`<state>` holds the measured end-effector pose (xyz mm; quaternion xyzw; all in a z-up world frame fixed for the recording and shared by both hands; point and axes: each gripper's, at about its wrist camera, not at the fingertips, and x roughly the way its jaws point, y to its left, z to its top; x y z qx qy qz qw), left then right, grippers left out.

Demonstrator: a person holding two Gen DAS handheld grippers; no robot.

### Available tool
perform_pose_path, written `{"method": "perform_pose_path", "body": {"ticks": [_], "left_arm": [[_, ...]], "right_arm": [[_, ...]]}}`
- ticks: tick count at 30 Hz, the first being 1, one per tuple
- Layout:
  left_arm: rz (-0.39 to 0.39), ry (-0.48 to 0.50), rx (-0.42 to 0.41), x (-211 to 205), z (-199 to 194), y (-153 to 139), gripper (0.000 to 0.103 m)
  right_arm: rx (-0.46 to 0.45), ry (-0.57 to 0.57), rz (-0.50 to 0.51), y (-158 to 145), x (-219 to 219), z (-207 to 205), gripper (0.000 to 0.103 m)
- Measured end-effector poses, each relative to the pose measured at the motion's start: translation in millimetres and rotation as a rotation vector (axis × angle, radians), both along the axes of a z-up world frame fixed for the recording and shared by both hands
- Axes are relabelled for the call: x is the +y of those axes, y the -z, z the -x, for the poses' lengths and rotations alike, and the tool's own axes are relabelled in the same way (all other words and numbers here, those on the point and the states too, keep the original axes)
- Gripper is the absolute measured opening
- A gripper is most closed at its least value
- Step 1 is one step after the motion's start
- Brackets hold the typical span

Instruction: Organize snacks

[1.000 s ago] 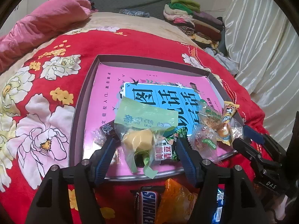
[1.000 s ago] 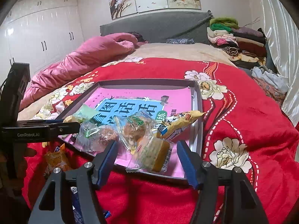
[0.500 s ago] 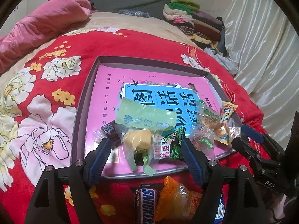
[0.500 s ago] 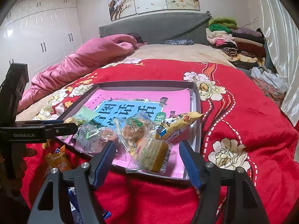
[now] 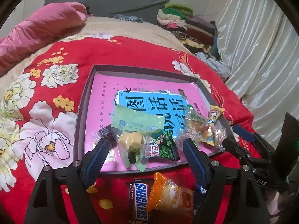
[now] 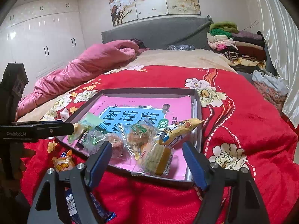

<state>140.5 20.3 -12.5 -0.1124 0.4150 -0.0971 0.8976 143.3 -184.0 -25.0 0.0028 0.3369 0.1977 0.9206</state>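
Now both spread, just been opening, nothing clamped: left gripper [image 5: 144,154] straddling clear green-topped cake packet [image 5: 133,130]; right gripper [image 6: 147,159] nearer yellow-green wrapped biscuit [image 6: 158,155], lying diagonally ahead in grey tray [image 6: 197,115].

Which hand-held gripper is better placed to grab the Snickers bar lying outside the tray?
Probably the left hand-held gripper: its jaws are open and the Snickers bar lies just below them, on the red blanket. The right hand-held gripper faces snacks in the tray.
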Motion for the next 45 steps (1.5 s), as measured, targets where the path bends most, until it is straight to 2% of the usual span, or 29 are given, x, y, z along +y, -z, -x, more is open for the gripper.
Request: {"method": "perform_pose_path", "body": {"ticks": [11,23,45], "left_arm": [[0.041,-0.008,0.001,9.2,6.5,-10.0,0.082],[0.039,0.025,0.012,4.6,18.3,-14.2,0.082],[0.004,0.098,0.083,-15.6,35.0,3.2,0.082]], "right_arm": [[-0.025,-0.014,-0.007,-6.5,0.9,5.9,0.082],[-0.048,-0.027,-0.014,-14.5,1.2,13.0,0.082],[-0.038,-0.109,0.010,-14.7,15.0,28.9,0.083]]}}
